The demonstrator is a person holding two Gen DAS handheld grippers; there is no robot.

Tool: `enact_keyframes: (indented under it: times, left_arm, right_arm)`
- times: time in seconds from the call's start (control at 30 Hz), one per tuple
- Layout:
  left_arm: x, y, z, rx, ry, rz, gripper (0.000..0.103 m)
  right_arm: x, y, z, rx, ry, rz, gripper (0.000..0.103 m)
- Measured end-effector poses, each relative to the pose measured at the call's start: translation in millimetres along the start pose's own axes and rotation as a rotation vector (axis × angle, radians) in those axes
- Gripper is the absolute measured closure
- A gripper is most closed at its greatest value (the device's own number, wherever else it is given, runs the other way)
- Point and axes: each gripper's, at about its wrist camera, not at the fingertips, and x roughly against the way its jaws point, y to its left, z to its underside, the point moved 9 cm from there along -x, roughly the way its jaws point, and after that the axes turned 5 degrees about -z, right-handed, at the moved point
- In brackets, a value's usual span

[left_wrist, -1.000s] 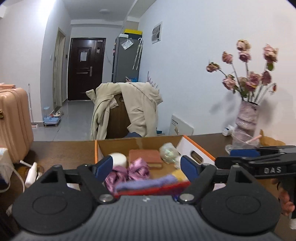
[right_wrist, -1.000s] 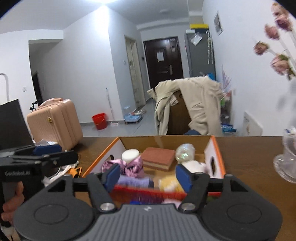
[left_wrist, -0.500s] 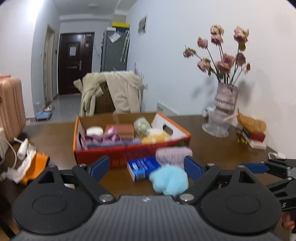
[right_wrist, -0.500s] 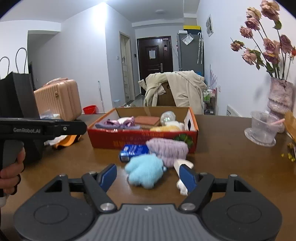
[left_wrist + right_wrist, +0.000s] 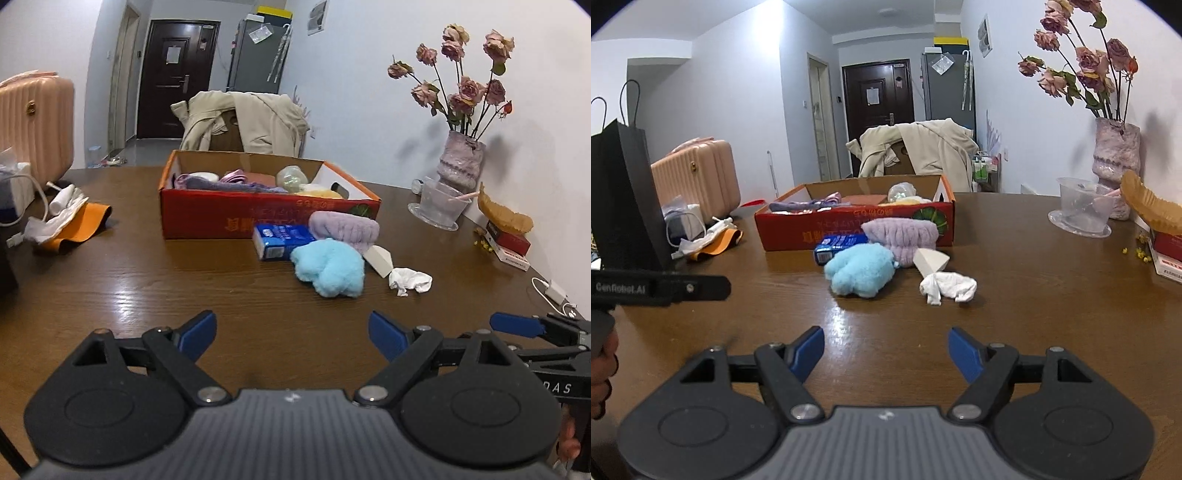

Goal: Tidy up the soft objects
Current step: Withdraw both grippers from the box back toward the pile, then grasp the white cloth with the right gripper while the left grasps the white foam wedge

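Soft things lie heaped on the brown table just before the red cardboard box: left to right, a blue tissue pack, a fluffy blue toy, a lilac plush band, a white wedge sponge and a crumpled white cloth. Left gripper has just been widening, nothing between its jaws. Right gripper gapes empty too.
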Motion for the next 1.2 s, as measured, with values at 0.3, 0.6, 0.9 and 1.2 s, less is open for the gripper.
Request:
enact_keyframes:
  times: [0.3, 0.6, 0.9, 1.2]
  left_arm:
    - [-60.3, -51.8, -23.2, -0.061, 0.013, 0.07, 0.018]
    - [-114.9, -86.4, -46.7, -0.049, 0.025, 0.087, 0.038]
    - [-195.1, -148.5, -43.3, -0.069, 0.108, -0.012, 0.044]
    - [-213.8, -159.7, -30.2, -0.134, 0.091, -0.076, 0.07]
  right_arm:
    - [-58.5, -45.7, -29.1, 0.03, 0.038, 0.053, 0.037]
    - [-137.5, -74.5, -35.1, 0.043, 0.129, 0.016, 0.07]
    - [-78.8, -129.9, -29.3, -0.086, 0.061, 0.038, 0.086]
    - [-60.5, -133.1, -34.1, -0.092, 0.023, 0.052, 0.086]
